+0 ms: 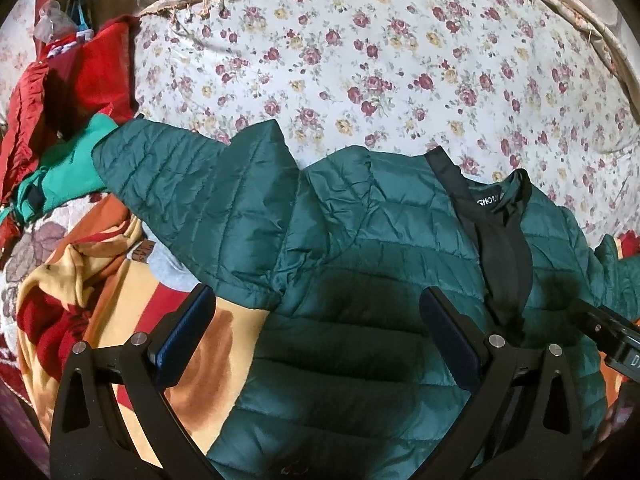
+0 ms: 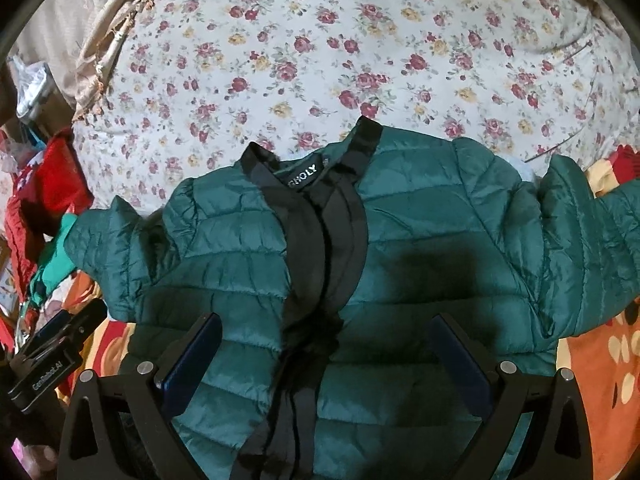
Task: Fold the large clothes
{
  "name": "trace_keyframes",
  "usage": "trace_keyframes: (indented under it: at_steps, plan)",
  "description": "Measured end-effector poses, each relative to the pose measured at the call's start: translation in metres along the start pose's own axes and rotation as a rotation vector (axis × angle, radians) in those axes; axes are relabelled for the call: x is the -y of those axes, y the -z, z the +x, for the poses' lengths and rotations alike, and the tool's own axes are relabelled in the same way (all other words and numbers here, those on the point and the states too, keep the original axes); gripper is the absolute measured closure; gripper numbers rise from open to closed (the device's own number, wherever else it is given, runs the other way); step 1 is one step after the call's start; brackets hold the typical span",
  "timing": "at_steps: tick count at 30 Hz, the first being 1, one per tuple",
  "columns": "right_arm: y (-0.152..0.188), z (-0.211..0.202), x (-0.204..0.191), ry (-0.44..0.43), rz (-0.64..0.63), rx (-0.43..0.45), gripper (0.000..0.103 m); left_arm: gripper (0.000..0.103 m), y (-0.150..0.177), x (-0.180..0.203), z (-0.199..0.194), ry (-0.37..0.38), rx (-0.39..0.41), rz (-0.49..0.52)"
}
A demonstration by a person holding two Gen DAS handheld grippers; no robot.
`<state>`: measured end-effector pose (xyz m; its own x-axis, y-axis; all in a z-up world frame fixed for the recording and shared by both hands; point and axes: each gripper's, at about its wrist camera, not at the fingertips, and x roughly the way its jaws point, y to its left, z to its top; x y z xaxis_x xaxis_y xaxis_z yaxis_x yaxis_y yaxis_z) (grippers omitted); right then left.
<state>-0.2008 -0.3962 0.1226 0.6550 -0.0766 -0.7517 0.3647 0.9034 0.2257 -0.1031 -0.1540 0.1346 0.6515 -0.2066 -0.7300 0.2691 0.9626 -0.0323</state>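
Jacket (image 1: 352,248), dark green and quilted, spread front-up on floral bedsheet (image 1: 360,60), black placket and collar (image 2: 320,216) running down the middle, both sleeves (image 1: 192,184) flung outward. Left gripper (image 1: 316,344) poised over the lower left chest, jaws wide apart, empty. Right gripper (image 2: 324,364) poised over the placket, jaws likewise apart, gripping nothing. Heap of red and green clothes (image 1: 68,120) beside the left sleeve
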Motion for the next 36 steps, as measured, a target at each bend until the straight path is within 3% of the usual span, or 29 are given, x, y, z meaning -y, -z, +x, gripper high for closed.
trace_keyframes:
  at_steps: [10, 23, 30, 36]
  plan:
    - [0.002, 0.013, -0.006, 0.035, -0.036, 0.001, 0.0, 0.001, 0.002, 0.003, 0.019, 0.013, -0.016, -0.005]
    - [0.005, 0.04, -0.005, 0.036, -0.03, -0.044, 0.0, 0.001, -0.001, -0.017, 0.038, -0.044, -0.017, 0.011]
    - [0.011, 0.05, -0.01, 0.008, -0.048, -0.083, 0.0, 0.001, -0.015, -0.051, 0.049, -0.087, -0.012, -0.009]
    - [0.016, 0.055, -0.012, -0.022, -0.048, -0.112, 0.0, 0.001, -0.043, -0.122, 0.06, -0.192, 0.016, -0.133]
